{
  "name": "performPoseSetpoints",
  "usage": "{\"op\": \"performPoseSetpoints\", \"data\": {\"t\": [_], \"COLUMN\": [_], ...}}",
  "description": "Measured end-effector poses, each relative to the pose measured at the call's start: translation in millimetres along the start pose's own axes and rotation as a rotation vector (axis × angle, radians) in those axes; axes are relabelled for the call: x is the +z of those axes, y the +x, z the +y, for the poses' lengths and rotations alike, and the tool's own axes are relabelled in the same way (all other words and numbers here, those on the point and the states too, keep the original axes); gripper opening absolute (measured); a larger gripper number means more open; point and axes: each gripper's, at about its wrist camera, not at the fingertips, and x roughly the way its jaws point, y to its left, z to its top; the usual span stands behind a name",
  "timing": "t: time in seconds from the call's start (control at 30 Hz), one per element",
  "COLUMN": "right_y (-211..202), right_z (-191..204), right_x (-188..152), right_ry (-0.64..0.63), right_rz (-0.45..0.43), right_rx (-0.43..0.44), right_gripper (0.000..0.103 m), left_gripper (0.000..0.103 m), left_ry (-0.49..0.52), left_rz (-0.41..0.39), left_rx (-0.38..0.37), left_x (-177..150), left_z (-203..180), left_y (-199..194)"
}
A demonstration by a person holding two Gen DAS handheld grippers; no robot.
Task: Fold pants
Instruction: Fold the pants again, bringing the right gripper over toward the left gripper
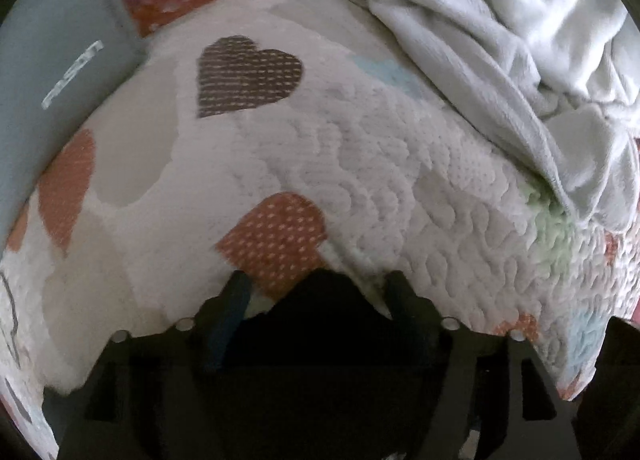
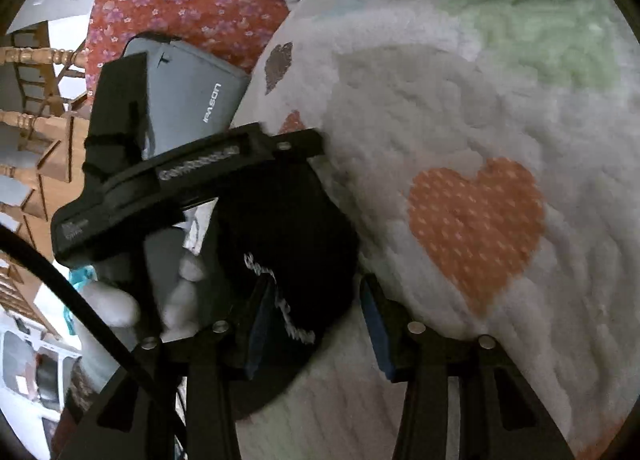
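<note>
Between left claw (image 1: 318,284) fingers, black pants (image 1: 320,320) lie mostly hidden.

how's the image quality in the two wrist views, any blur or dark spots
Left wrist: strong fisheye bulge, quilt sharp mid-frame, soft at left, black pants lost in shadow between the left tongs. Right wrist: quilt hazy throughout, right tongs dark, grey pouch lettering readable.

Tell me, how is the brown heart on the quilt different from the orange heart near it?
The brown heart is dark; the orange heart is bright. In the left wrist view the brown heart lies farther off, while the orange heart sits just ahead of the left gripper. Both are dotted and lie on the quilt.
</note>
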Motion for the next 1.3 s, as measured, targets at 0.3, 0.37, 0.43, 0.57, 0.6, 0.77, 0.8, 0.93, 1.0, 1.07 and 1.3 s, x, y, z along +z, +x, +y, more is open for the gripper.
{"op": "performPoseSetpoints", "data": {"t": [0.3, 0.37, 0.43, 0.57, 0.6, 0.77, 0.8, 0.93, 1.0, 1.07, 1.3], "right_y": [13, 14, 11, -2, -2, 4, 8, 26, 36, 49, 85], "right_z": [31, 31, 30, 51, 58, 105, 114, 166, 185, 206, 244], "right_x": [-5, -4, -2, -6, -9, -32, -36, -62, -76, -92, -146], "right_ry": [-0.173, -0.18, -0.164, -0.243, -0.264, -0.369, -0.386, -0.484, -0.532, -0.58, -0.692], "right_rz": [-0.017, 0.0, 0.002, -0.015, -0.014, 0.052, 0.066, 0.145, 0.177, 0.218, 0.314], "right_rx": [-0.055, -0.056, -0.02, 0.04, 0.044, 0.076, 0.076, 0.096, 0.103, 0.112, 0.08], "right_gripper": [0.047, 0.033, 0.028, 0.024, 0.023, 0.021, 0.021, 0.02, 0.02, 0.02, 0.02], "left_gripper": [0.053, 0.008, 0.008, 0.008, 0.008, 0.008, 0.008, 0.007, 0.006, 0.003, 0.003], "left_ry": [0.069, 0.063, 0.063, 0.031, 0.012, -0.124, -0.159, -0.301, -0.384, -0.444, -0.657], "left_rz": [-0.014, -0.021, -0.048, -0.107, -0.124, -0.213, -0.234, -0.313, -0.355, -0.379, -0.471], "left_rx": [0.034, 0.003, -0.026, -0.063, -0.074, -0.131, -0.149, -0.223, -0.272, -0.293, -0.345], "left_x": [2, 1, -5, -21, -25, -64, -70, -109, -138, -157, -232], "left_z": [-22, -26, -26, -15, -8, 40, 55, 102, 127, 150, 224], "left_y": [4, -6, -20, -53, -62, -110, -115, -139, -154, -161, -181]}}
